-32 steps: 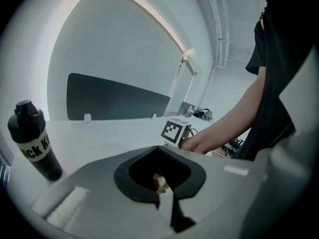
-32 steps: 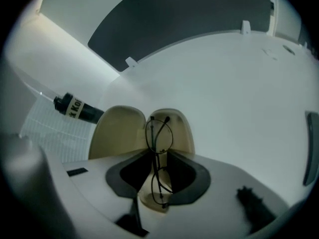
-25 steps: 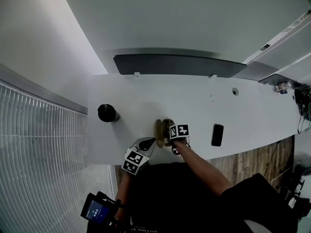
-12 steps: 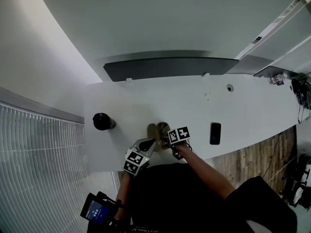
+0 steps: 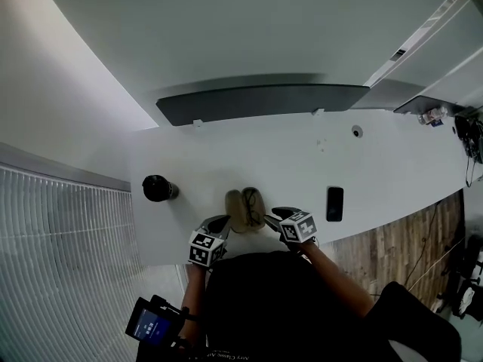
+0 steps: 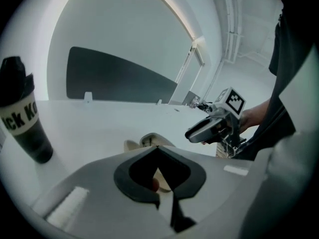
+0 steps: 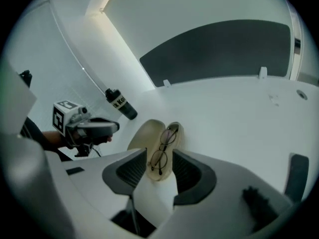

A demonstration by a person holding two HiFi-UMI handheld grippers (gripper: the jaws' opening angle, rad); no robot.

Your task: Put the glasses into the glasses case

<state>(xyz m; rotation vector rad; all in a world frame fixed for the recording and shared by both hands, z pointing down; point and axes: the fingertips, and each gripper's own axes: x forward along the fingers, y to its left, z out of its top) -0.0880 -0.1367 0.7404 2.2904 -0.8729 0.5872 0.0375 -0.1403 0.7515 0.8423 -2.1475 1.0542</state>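
Observation:
The tan glasses case point(image 5: 245, 200) lies open on the white table point(image 5: 392, 164), close to its near edge. In the right gripper view the thin-rimmed glasses point(image 7: 163, 148) rest folded in the case's right half, beside the empty lid point(image 7: 147, 133). My right gripper point(image 7: 158, 171) hovers just short of the case. Its jaws have just been opening and now stand wide, with nothing between them. My left gripper point(image 6: 157, 149) sits low at the case's left end point(image 6: 149, 141), its pad tips touching and holding nothing. Each gripper shows in the other's view: right gripper point(image 6: 195, 132), left gripper point(image 7: 107, 127).
A black bottle point(image 5: 157, 188) with a white label stands left of the case. A black phone point(image 5: 334, 204) lies flat to the right. A dark long panel point(image 5: 264, 100) runs along the table's far edge. The person's arms and dark clothing fill the near side.
The right gripper has pulled back from over the case, toward the person and to the right, leaving the glasses in it. The left gripper has sunk a little beside the case.

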